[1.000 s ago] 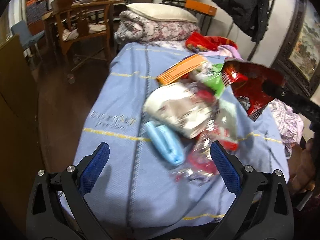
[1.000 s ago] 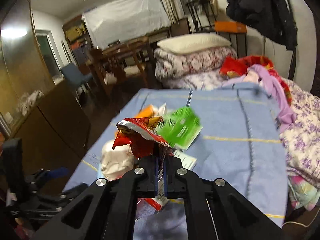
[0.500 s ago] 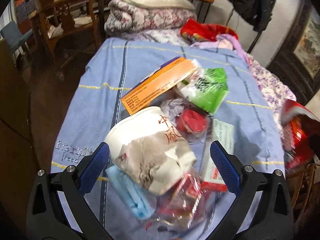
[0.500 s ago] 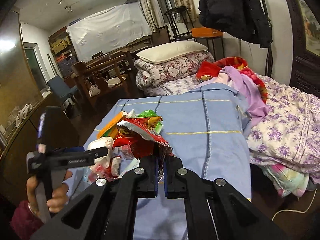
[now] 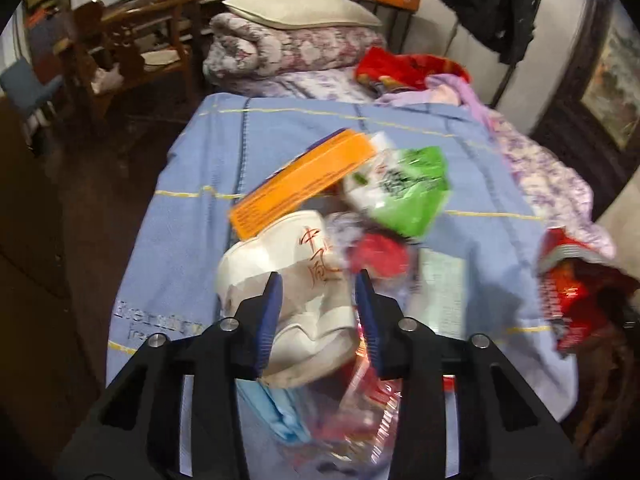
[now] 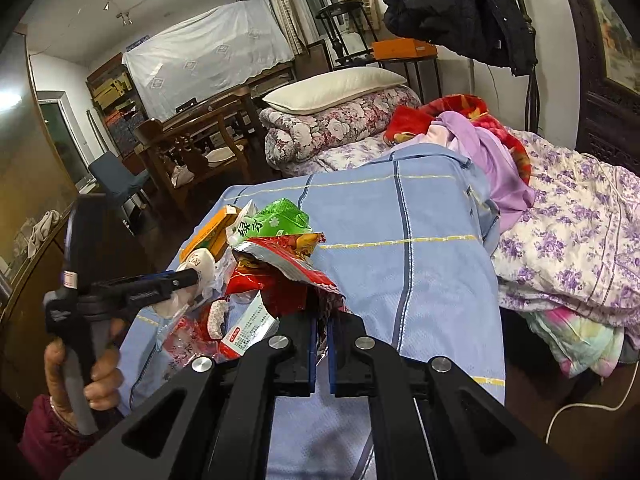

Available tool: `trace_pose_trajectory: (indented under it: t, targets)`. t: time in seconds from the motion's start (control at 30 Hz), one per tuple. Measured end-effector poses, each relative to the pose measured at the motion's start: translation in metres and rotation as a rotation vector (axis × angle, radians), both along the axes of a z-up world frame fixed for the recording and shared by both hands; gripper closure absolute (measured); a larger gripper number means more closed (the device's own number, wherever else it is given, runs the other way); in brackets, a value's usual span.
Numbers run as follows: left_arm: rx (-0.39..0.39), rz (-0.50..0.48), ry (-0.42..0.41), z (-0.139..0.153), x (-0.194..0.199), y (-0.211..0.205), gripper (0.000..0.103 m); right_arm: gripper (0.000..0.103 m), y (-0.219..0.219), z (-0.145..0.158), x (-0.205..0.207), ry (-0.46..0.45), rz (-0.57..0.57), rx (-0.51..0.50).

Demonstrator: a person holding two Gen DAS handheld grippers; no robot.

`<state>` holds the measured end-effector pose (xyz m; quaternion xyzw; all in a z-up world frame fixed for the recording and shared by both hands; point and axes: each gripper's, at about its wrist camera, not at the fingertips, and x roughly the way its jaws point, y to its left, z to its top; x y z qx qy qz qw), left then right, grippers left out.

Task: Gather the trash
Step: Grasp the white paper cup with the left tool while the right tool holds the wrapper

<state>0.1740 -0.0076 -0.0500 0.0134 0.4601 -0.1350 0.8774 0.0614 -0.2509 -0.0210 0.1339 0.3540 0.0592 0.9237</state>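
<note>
A bed covered by a blue blanket (image 5: 328, 136) carries a heap of trash near its left edge and foot end. The left gripper (image 5: 318, 312) has its two blue-padded fingers narrowed around a crumpled white paper cup (image 5: 288, 280) with red characters, one pad against each side of it. Just behind the cup lies an orange box (image 5: 304, 184), and to its right a green packet (image 5: 404, 188). A blue face mask (image 5: 276, 408) lies under the cup at the near edge, beside crinkled clear plastic wrap (image 5: 368, 404).

The right gripper (image 6: 320, 344) has its fingers pressed nearly together on the bottom edge of a red snack bag (image 6: 280, 268), which hangs open above the blanket, over the heap. Below the bag lies a white and red carton (image 6: 248, 328). Beyond the blanket, a folded floral quilt (image 6: 340, 128) with a white pillow (image 6: 332, 88) on top sits at the head end.
</note>
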Motion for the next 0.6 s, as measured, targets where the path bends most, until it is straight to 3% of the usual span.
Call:
trace_pose_trajectory:
  t: [0.1,0.2,0.27,0.33,0.37,0.6]
  targets:
    - [0.0,0.004,0.002,0.003,-0.002,0.0,0.066,0.098,0.001,0.004,-0.004,-0.009,-0.002,-0.006]
    - [0.0,0.02,0.029,-0.004,-0.002,0.002,0.059,0.098,0.001,0.003,-0.008,-0.005,-0.005,-0.01]
    - [0.02,0.046,0.019,-0.005,-0.004,0.004,0.044,0.098,0.0,0.003,-0.012,-0.003,-0.005,-0.011]
    - [0.02,0.064,0.008,-0.005,-0.004,0.005,0.017,0.098,-0.001,0.002,-0.014,-0.002,-0.004,-0.011]
    - [0.018,0.071,0.005,-0.005,-0.003,0.006,0.014,0.098,-0.002,0.002,-0.014,-0.001,-0.003,-0.008]
    - [0.017,0.095,0.091,-0.031,0.019,0.007,0.013,0.098,-0.003,-0.007,-0.007,0.015,0.003,0.012]
